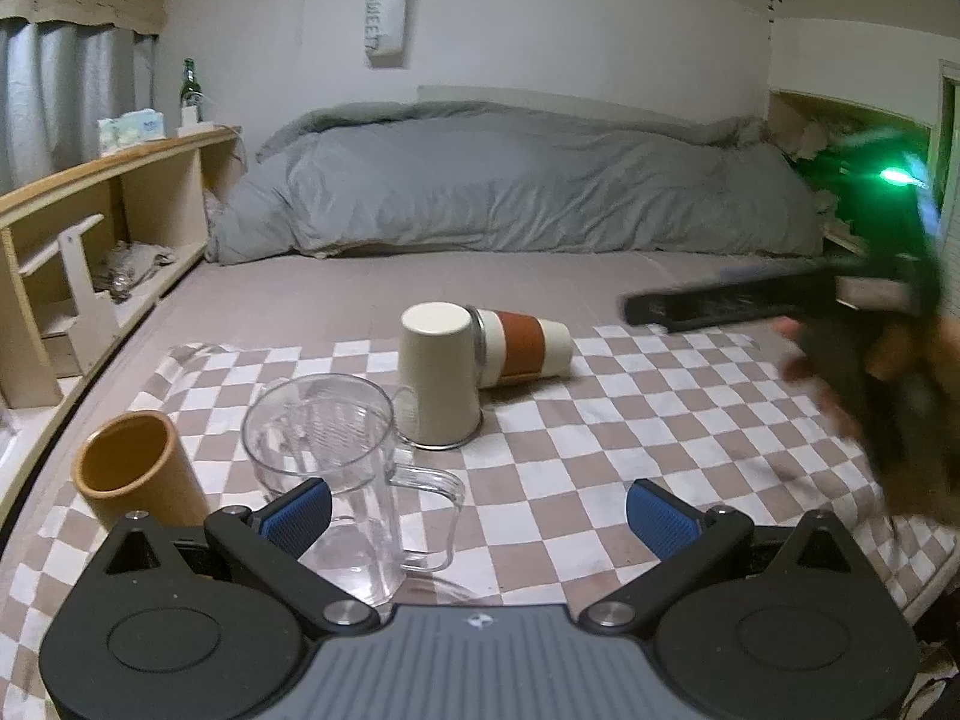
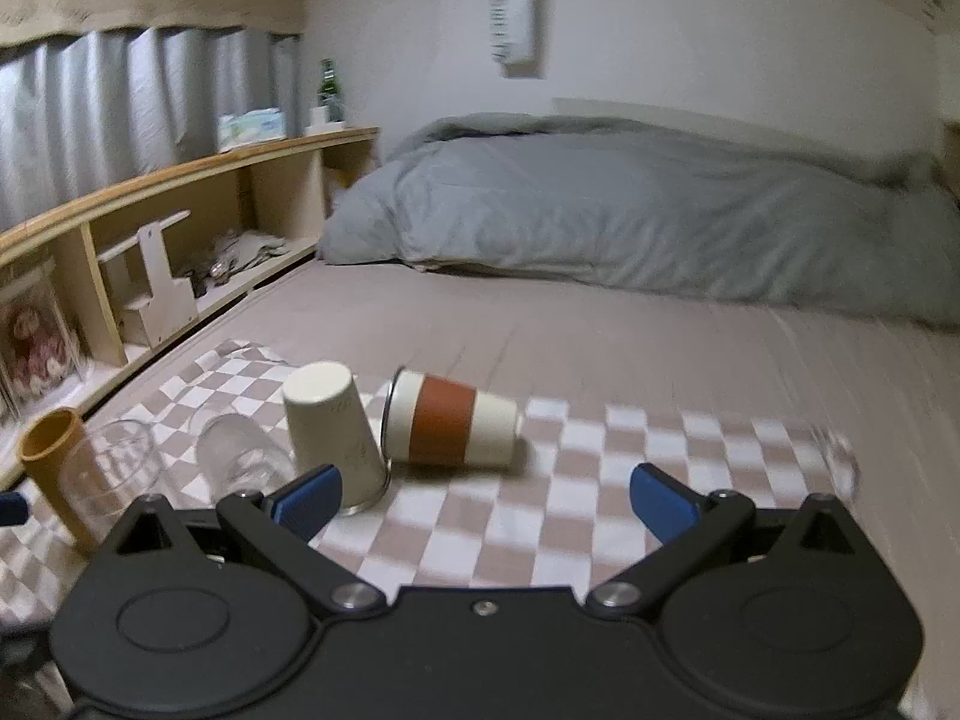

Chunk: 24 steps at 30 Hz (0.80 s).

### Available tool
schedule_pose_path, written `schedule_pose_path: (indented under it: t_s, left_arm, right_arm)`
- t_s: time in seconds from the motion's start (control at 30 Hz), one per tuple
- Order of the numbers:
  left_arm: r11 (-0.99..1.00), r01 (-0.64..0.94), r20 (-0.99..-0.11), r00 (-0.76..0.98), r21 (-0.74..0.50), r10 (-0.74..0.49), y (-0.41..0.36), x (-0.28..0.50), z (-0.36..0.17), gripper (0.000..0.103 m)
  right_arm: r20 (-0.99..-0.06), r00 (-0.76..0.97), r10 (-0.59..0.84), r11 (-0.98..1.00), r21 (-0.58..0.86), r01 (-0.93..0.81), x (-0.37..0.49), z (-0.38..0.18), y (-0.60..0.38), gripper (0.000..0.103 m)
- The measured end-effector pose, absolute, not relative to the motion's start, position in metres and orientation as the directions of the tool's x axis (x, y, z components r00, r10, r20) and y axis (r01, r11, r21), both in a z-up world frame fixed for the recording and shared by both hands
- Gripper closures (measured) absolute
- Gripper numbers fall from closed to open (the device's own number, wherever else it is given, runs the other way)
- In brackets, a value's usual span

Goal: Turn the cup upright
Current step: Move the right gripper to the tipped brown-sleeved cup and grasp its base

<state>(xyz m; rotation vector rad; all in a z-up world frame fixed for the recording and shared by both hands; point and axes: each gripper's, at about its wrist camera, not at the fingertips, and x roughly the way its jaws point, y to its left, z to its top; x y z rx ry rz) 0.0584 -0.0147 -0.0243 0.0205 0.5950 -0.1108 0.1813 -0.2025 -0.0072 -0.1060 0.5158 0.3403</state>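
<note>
High on the white wall hangs a pouch [image 1: 387,18] reading "SWEET", while on the bed's checkered cloth [image 1: 630,420] an upside-down cream cup [image 1: 438,381] touches a toppled brown-banded cup [image 1: 521,349]; left claw [image 1: 478,510] and right claw [image 2: 483,498] gape empty.

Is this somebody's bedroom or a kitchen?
Most likely a bedroom. The cups sit on a checkered cloth spread over a bed, with a rumpled grey duvet behind, a wooden bedside shelf and grey curtains.
</note>
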Motion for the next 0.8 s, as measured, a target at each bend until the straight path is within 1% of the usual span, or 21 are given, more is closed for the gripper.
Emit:
schedule_pose_path:
  t_s: [0.07,0.17,0.27,0.33,0.53,0.63,0.8]
  left_arm:
    - [0.992,0.122,-0.568,0.816,-0.016,-0.109,-0.015,0.062,-0.028,0.0]
    - [0.991,0.132,-0.579,0.807,-0.017,-0.118,-0.012,0.067,-0.031,0.0]
    - [0.991,0.128,-0.592,0.797,-0.033,-0.123,-0.007,0.072,-0.034,0.0]
    - [0.991,0.128,-0.602,0.788,-0.049,-0.132,-0.003,0.076,-0.036,0.0]
    - [0.985,0.157,-0.624,0.764,-0.069,-0.165,0.005,0.084,-0.042,0.0]
    - [0.986,0.15,-0.629,0.759,-0.079,-0.166,0.011,0.087,-0.044,0.0]
    - [0.986,0.128,-0.64,0.75,-0.105,-0.165,0.022,0.09,-0.046,0.0]
  right_arm:
    - [-0.497,0.804,0.326,0.909,-0.069,-0.411,0.203,-0.011,-0.195,0.0]
    - [-0.512,0.782,0.356,0.839,-0.193,-0.509,0.23,-0.022,-0.181,0.0]
    - [-0.549,0.748,0.372,0.738,-0.314,-0.597,0.25,-0.037,-0.165,0.0]
    - [-0.567,0.739,0.364,0.677,-0.383,-0.628,0.262,-0.048,-0.152,0.0]
    - [-0.624,0.704,0.338,0.495,-0.518,-0.697,0.298,-0.084,-0.121,0.002]
    - [-0.667,0.676,0.311,0.419,-0.542,-0.728,0.314,-0.095,-0.108,0.002]
    - [-0.742,0.616,0.264,0.355,-0.519,-0.778,0.337,-0.109,-0.099,0.004]
